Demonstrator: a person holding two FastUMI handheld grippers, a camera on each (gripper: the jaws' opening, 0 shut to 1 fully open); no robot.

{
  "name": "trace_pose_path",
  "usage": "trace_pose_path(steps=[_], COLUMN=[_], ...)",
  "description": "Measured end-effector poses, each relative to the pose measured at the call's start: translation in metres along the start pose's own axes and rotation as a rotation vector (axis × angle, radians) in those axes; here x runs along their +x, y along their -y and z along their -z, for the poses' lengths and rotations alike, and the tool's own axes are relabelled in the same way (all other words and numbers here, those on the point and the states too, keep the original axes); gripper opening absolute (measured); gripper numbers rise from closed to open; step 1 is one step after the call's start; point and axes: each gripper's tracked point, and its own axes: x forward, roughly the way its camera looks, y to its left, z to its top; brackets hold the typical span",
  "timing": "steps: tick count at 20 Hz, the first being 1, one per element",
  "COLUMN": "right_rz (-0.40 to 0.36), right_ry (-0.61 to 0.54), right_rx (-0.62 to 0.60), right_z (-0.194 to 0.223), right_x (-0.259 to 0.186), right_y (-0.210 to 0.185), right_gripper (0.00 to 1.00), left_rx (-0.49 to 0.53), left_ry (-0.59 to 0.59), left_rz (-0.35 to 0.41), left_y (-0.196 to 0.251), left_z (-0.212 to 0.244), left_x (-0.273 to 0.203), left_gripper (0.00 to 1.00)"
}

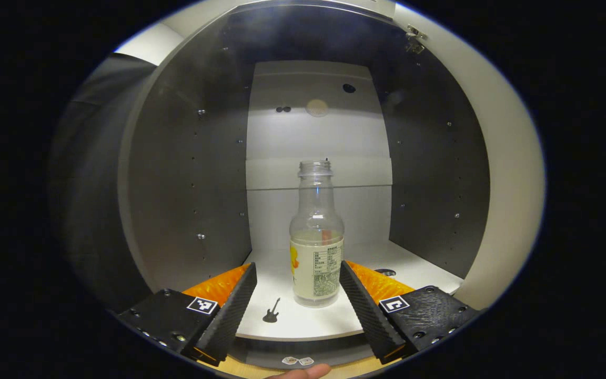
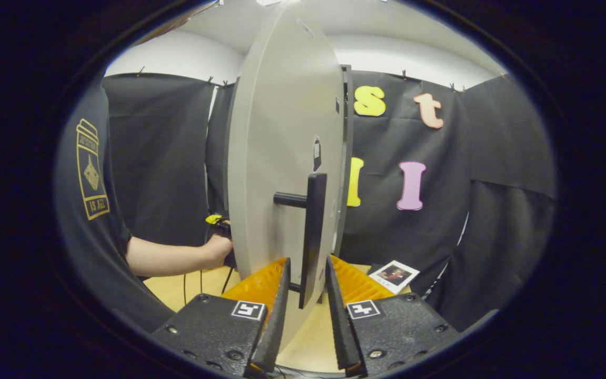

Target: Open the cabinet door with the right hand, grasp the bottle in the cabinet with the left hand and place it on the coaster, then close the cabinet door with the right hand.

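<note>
A clear, capless bottle (image 1: 316,237) with a pale label stands upright on the white floor of the open cabinet (image 1: 187,184). In the left gripper view my left gripper (image 1: 298,271) is open, one finger on each side of the bottle's lower half. The right finger lies close against the label and the left one stands apart. In the right gripper view the cabinet door (image 2: 276,158) shows nearly edge-on, swung open. My right gripper (image 2: 307,260) straddles the lower end of the door's dark bar handle (image 2: 313,231), and a narrow gap shows beside the handle.
A small guitar-shaped sticker (image 1: 271,310) lies on the cabinet floor left of the bottle. The door's inner face (image 1: 508,184) and a hinge (image 1: 414,39) stand on the right. A person's forearm (image 2: 177,258) reaches behind the door. A photo card (image 2: 395,275) lies on the wooden table (image 2: 313,337).
</note>
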Motion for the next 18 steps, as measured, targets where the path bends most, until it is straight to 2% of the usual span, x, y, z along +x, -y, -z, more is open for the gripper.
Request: trace_pose_path(steps=[1,3,5,7,9,10,11,12,15,16,17,18], right_rz=[0.013,0.033,0.049,0.057,0.063,0.066,0.071,0.07,0.107,0.127,0.131,0.124], right_ry=[0.001,0.002,0.003,0.001,0.0,-0.001,0.001,0.002,0.035,0.06,0.078,0.074], right_rx=[0.005,0.008,0.02,0.034,0.039,0.041,0.045,0.051,0.078,0.093,0.103,0.111], right_z=[0.0,-0.001,-0.001,-0.001,0.0,0.0,0.001,0.001,-0.008,-0.013,-0.015,-0.012], right_x=[-0.003,-0.009,-0.01,-0.007,-0.007,-0.005,0.0,0.002,0.001,0.002,0.002,0.002], right_y=[0.005,0.008,0.01,0.01,0.014,0.017,0.021,0.023,0.046,0.056,0.065,0.069], right_gripper=[0.49,0.64,0.65,0.65,0.65,0.63,0.65,0.63,0.66,0.74,0.76,0.84], left_rx=[-0.007,-0.018,-0.01,-0.002,-0.039,-0.049,-0.057,-0.066,-0.063,-0.055,-0.043,-0.033], left_ry=[-0.008,-0.02,-0.033,-0.061,-0.057,-0.041,-0.033,-0.026,-0.003,0.006,0.021,0.035], left_rz=[0.01,0.009,0.016,-0.008,-0.01,-0.024,-0.025,-0.015,0.001,0.006,0.008,0.009], left_y=[0.004,0.006,0.012,0.009,0.011,0.007,0.007,0.008,0.008,0.008,0.006,0.004], left_z=[0.002,0.005,0.01,0.019,0.018,0.016,0.014,0.011,-0.005,-0.011,-0.019,-0.026], left_x=[0.006,0.021,0.038,0.052,0.055,0.057,0.055,0.051,0.035,0.026,0.017,0.008], left_gripper=[0.95,0.95,0.95,0.95,0.96,1.0,0.76,0.77,0.77,0.77,0.77,0.77])
